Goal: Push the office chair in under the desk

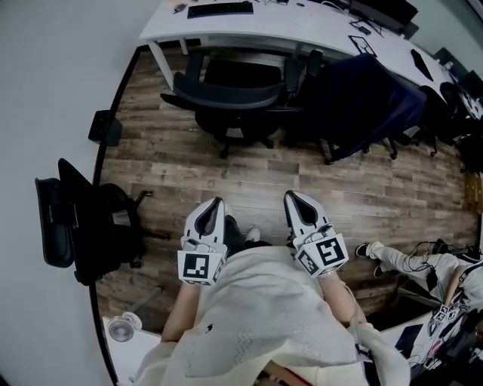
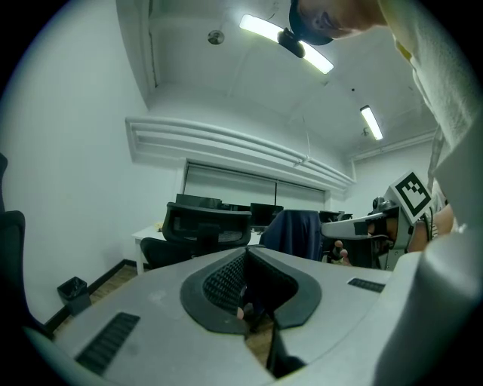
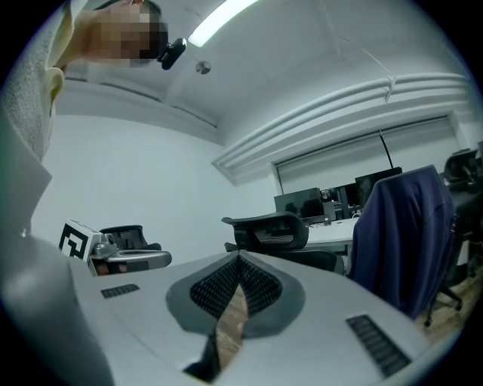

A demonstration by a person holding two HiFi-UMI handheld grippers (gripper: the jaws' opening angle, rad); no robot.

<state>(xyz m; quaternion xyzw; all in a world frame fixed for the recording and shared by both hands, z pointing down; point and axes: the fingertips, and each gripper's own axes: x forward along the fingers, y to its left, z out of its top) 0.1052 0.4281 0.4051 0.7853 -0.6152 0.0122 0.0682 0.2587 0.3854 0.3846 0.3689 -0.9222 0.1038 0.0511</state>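
Wood-look planks cover the floor [image 1: 226, 177] under both grippers, which the person holds side by side and near each other, pointing about level at the desk. The left gripper [image 1: 218, 203] has its jaws closed together with nothing between them. The right gripper [image 1: 291, 196] also has its jaws drawn to a point at the tip, with only a thin slit behind it through which the floor shows, and it holds nothing.

The black office chair [image 1: 230, 98] stands straight ahead of the two grippers and well apart from them, neither one touching it. Its curved backrest faces the grippers, and its seat still shows in front of the edge of the white desk [image 1: 302, 26], which lies beyond the chair. A keyboard [image 1: 220, 9] lies on the desk past the chair.

Ahead and to the right of the right gripper stands a second chair with a dark blue jacket [image 1: 362, 102] draped over it. Off to the left of the left gripper, by the wall, stands another black chair [image 1: 83, 222], and further ahead on that side a small black bin [image 1: 104, 127].
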